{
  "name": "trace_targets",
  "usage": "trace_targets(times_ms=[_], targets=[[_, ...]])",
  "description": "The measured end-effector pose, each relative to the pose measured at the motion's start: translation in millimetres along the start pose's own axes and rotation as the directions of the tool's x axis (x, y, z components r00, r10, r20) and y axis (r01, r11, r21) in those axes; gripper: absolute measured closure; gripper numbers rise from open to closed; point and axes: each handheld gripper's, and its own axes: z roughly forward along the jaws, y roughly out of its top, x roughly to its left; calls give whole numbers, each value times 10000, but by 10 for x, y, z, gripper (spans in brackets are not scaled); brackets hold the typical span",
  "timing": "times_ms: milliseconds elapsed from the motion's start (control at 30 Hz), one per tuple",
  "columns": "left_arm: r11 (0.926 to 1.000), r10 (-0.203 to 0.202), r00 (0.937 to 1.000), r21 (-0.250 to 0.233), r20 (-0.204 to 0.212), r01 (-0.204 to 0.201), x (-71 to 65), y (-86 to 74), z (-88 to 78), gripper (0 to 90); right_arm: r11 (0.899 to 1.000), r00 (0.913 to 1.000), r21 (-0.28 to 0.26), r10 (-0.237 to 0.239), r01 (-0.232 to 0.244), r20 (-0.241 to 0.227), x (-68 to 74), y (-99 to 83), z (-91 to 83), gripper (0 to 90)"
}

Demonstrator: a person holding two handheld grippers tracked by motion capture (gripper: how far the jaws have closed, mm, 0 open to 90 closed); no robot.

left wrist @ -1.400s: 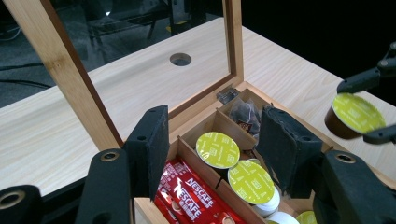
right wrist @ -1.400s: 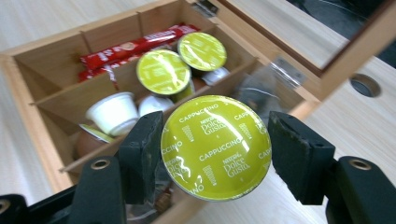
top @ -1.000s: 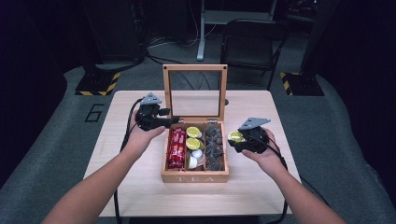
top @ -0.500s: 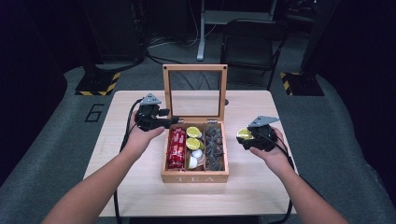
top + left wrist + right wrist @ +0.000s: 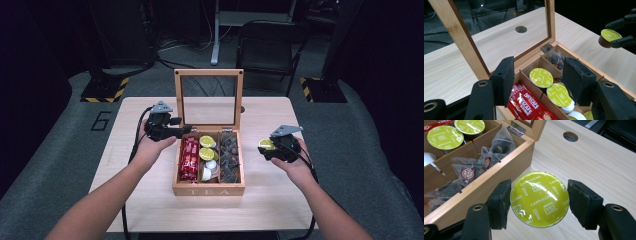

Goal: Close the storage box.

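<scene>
A wooden tea box (image 5: 208,190) stands mid-table with its glass lid (image 5: 208,102) upright. Red coffee sachets (image 5: 189,158) fill its left compartment, green-lidded capsules (image 5: 206,148) and white pods the middle, tea bags (image 5: 230,156) the right. My right gripper (image 5: 265,148) hovers just right of the box, shut on a green Cappuccino capsule (image 5: 541,192) whose foil lid faces the camera; the capsule (image 5: 265,143) is off the table. My left gripper (image 5: 183,131) hangs at the box's rear left corner, open, and its jaws (image 5: 539,65) have nothing between them above the sachets (image 5: 527,101).
Bare tabletop (image 5: 270,205) lies right of and in front of the box. A round cable hole (image 5: 570,136) sits in the table behind the box. Cables trail off the left gripper toward the table's left edge. A chair (image 5: 267,47) stands beyond the table.
My right gripper has carried the green capsule a little to the right, away from the box's right wall. The left gripper has stayed where it was.
</scene>
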Motion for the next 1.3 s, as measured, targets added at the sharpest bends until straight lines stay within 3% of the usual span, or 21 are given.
trace_targets(times_ms=[100,200,233,267,433,467,500,667,1067,1300], targets=[[10000,17,10000,80,9,-17,7,-5,2,433,10000,9999,58,-42,41,107,-19,-44,16,367],[10000,1,10000,96,41,-1,11,-7,7,433,9997,9993,55,252,-254,290,-11,-81,46,367],[10000,-10,10000,29,12,9,6,-10,14,433,9999,9997,137,36,-39,239,-30,-96,51,367],[10000,-2,10000,33,13,2,4,-11,16,433,9995,9992,85,287,-289,293,-20,-113,65,367],[10000,-5,10000,30,21,5,3,-15,18,433,9984,9975,173,538,-546,458,-40,-184,107,367],[10000,-12,10000,50,10,12,3,-15,16,433,9991,9984,223,360,-370,445,-60,-203,110,367],[10000,-6,10000,43,21,6,4,-17,16,433,9982,9971,146,577,-584,502,-54,-213,122,367],[10000,-51,10000,51,6,51,7,-26,13,433,9974,9960,179,687,-699,575,-81,-274,136,367],[9999,-77,10000,119,11,77,22,-67,35,433,9903,9836,415,1262,-1325,1288,-182,-520,193,367],[9997,-147,9999,182,-27,148,40,-104,44,433,9862,9782,562,1461,-1557,1476,-209,-638,243,367]])
